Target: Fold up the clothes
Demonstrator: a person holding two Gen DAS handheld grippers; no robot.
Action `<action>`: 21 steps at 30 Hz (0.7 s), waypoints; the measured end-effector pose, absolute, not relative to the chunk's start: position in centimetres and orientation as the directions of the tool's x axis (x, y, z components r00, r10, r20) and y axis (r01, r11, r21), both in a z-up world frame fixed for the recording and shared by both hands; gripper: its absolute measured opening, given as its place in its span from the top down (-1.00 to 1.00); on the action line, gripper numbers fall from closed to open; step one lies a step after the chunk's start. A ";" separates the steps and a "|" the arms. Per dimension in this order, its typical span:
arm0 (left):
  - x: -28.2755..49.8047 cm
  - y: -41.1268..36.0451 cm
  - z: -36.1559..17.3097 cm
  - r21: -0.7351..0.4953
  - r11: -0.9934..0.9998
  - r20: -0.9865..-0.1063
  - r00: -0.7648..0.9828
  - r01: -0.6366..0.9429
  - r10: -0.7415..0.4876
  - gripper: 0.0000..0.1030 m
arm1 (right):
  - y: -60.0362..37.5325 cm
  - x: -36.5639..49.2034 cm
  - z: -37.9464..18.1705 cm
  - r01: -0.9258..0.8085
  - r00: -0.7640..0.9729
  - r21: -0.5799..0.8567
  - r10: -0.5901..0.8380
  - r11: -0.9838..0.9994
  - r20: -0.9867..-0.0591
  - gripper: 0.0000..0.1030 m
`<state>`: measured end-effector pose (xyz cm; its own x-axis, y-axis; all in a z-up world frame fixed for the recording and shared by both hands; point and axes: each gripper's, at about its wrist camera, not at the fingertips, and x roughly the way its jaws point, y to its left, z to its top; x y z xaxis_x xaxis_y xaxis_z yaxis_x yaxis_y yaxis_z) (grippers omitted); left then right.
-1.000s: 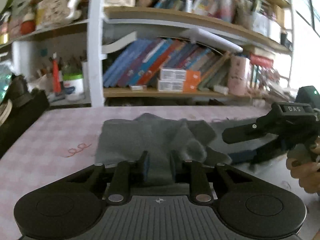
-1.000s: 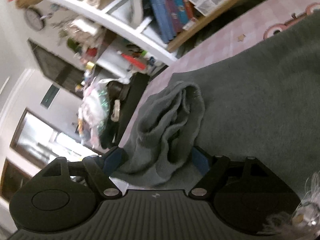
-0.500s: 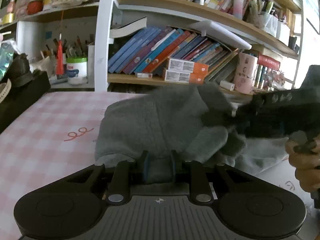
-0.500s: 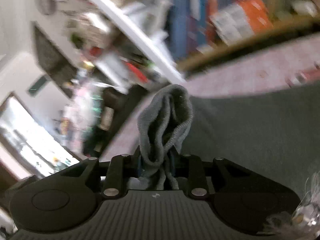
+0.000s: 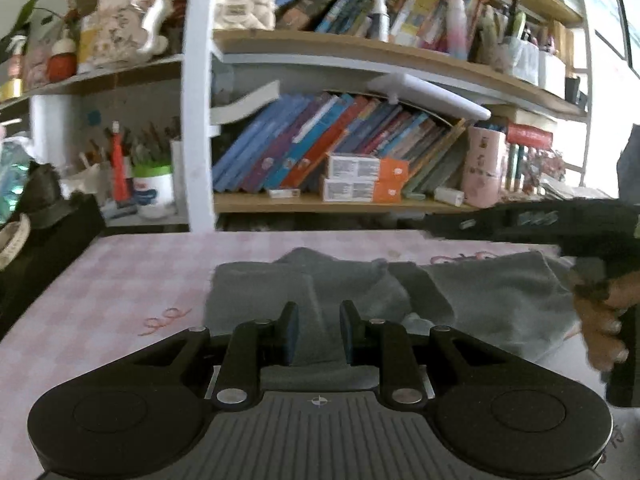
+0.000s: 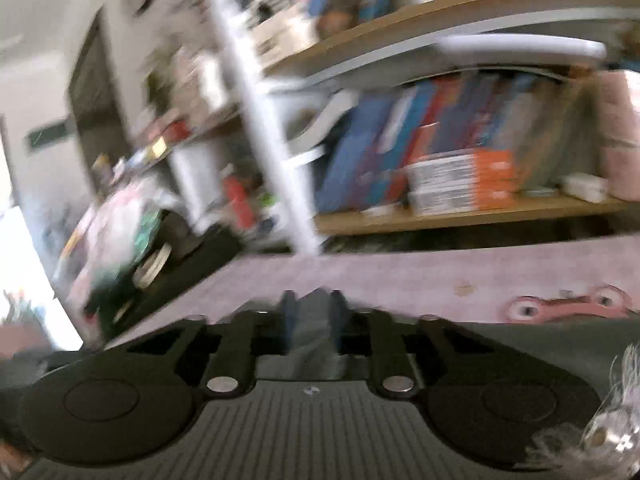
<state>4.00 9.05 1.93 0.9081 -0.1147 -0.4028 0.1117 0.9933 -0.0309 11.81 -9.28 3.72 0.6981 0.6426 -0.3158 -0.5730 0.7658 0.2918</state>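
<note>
- The right gripper [image 6: 312,312], wide a second ago, is now pinching the grey garment [image 5: 480,296], lifting it.
- The left gripper [image 5: 319,332] is still clamping its fold narrowly.

Right wrist view motion-blurred, bookshelf [image 6: 440,184] smeared, grey garment [image 5: 500,296] cut off at right edge

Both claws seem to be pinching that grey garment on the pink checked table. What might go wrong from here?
The right claw grips only a thin pinch of the grey garment, so the cloth may slip out. The left claw holds a bunched fold, which could set a crooked crease. Pulling apart might drag the garment across the table.
</note>
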 end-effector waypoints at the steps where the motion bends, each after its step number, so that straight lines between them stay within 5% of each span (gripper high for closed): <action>1: 4.2 8.9 1.7 -0.026 0.993 -0.410 0.905 0.114 -0.114 0.56 | -8.3 12.2 3.1 -0.576 0.687 0.273 0.637 0.771 -0.351 0.88; 4: 4.5 9.0 1.0 -0.025 0.994 -0.439 0.892 0.105 -0.105 0.56 | -6.9 13.7 0.6 -0.550 0.644 0.256 0.599 0.795 -0.476 0.91; 10: 3.6 10.8 0.9 -0.080 0.994 -0.441 0.892 0.069 -0.097 0.52 | -10.9 14.5 -0.6 -0.479 0.610 0.394 0.620 0.785 -0.493 0.96; 12: 3.3 11.5 1.3 -0.098 0.994 -0.424 0.901 0.053 -0.090 0.23 | -11.7 14.5 -1.1 -0.473 0.592 0.393 0.615 0.788 -0.521 0.91; 14: 3.3 12.3 1.6 -0.119 0.993 -0.413 0.908 0.017 -0.066 -0.37 | -12.5 14.1 -1.4 -0.475 0.569 0.412 0.628 0.778 -0.530 0.91; 21: 5.1 15.8 0.9 -0.304 0.952 -0.435 0.895 -0.046 -0.096 -0.42 | -16.1 12.2 -0.4 -0.454 0.607 0.427 0.622 0.782 -0.494 0.86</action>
